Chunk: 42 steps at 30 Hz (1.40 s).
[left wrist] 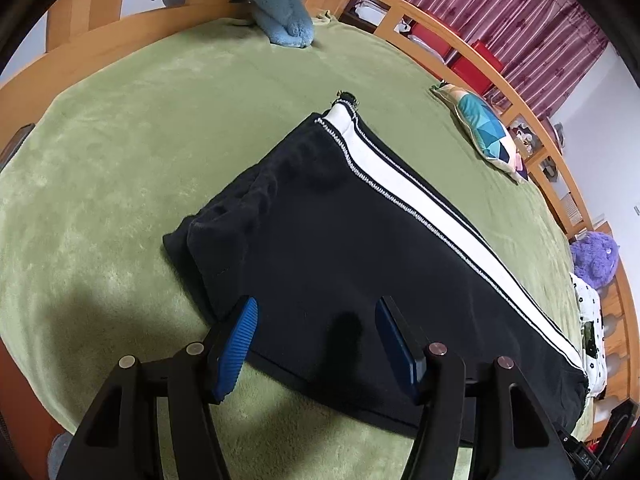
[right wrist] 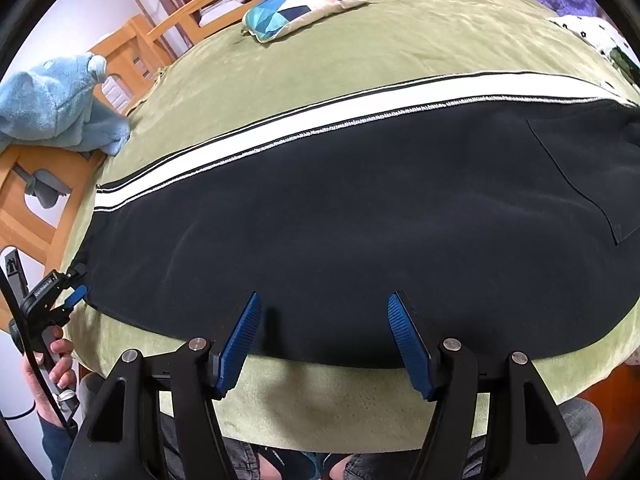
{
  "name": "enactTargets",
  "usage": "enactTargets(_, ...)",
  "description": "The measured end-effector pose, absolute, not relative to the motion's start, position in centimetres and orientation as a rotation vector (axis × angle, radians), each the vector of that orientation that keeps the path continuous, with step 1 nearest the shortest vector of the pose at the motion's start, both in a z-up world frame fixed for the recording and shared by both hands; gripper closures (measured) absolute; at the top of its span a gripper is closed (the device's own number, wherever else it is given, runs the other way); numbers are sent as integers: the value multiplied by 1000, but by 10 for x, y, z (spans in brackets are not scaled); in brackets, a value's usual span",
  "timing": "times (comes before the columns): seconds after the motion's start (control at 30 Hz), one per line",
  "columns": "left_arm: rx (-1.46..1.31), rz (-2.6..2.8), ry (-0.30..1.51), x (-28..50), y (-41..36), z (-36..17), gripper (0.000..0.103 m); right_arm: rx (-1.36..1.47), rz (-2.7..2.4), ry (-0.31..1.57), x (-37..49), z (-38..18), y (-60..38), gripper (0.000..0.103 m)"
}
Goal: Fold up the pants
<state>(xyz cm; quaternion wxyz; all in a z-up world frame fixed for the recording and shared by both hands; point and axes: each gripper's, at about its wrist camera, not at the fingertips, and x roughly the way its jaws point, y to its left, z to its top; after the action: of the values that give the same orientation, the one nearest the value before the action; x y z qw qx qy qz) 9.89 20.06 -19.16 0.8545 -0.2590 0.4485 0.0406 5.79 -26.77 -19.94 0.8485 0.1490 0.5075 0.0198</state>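
Black pants point(left wrist: 320, 240) with a white side stripe point(left wrist: 432, 208) lie flat, folded lengthwise, on a green blanket point(left wrist: 120, 160). My left gripper point(left wrist: 316, 312) is open and empty, hovering over the pants' near edge close to the leg end. In the right wrist view the pants point(right wrist: 360, 220) span the frame, stripe point(right wrist: 320, 120) on the far side. My right gripper point(right wrist: 324, 308) is open and empty over the near edge of the pants. The left gripper point(right wrist: 74, 294) shows at the far left, at the pants' end.
A blue plush towel point(left wrist: 284, 12) hangs on the wooden bed rail point(left wrist: 120, 24). A patterned cushion point(left wrist: 484, 132) lies on the blanket beyond the pants. A purple plush toy point(left wrist: 592, 256) and a dotted cloth point(left wrist: 592, 320) sit at the right edge.
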Motion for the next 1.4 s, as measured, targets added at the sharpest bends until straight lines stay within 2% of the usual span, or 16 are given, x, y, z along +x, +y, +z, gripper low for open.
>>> enactTargets(0.4, -611, 12, 898, 87, 214, -203, 44, 409, 12, 1027, 35, -204, -306, 38)
enactTargets(0.43, -615, 27, 894, 89, 216, -203, 46, 423, 6, 1023, 34, -204, -309, 38)
enactTargets(0.7, -571, 99, 771, 58, 230, -184, 48, 422, -61, 1007, 20, -198, -317, 38)
enactTargets(0.73, -565, 98, 774, 60, 231, -184, 46, 422, -65, 1010, 20, -199, -316, 38)
enactTargets(1.0, -680, 193, 849, 103, 260, -220, 46, 405, -59, 1025, 26, -201, -307, 38)
enactTargets(1.03, -680, 186, 850, 107, 260, -221, 48, 409, -64, 1024, 26, -201, -308, 38)
enactTargets(1.07, -680, 182, 848, 112, 260, -219, 64, 415, -70, 1022, 25, -201, -310, 38)
enactTargets(1.13, -728, 169, 843, 117, 262, -217, 81, 431, -82, 1016, 24, -201, -313, 38)
enactTargets(1.17, -754, 157, 827, 119, 260, -212, 85, 437, -84, 1011, 22, -200, -315, 38)
enactTargets(1.3, -412, 196, 702, 115, 198, -145, 86, 471, -88, 966, 11, -192, -328, 38)
enactTargets(1.4, -350, 33, 670, 116, 137, -97, 87, 448, -106, 930, 5, -183, -340, 38)
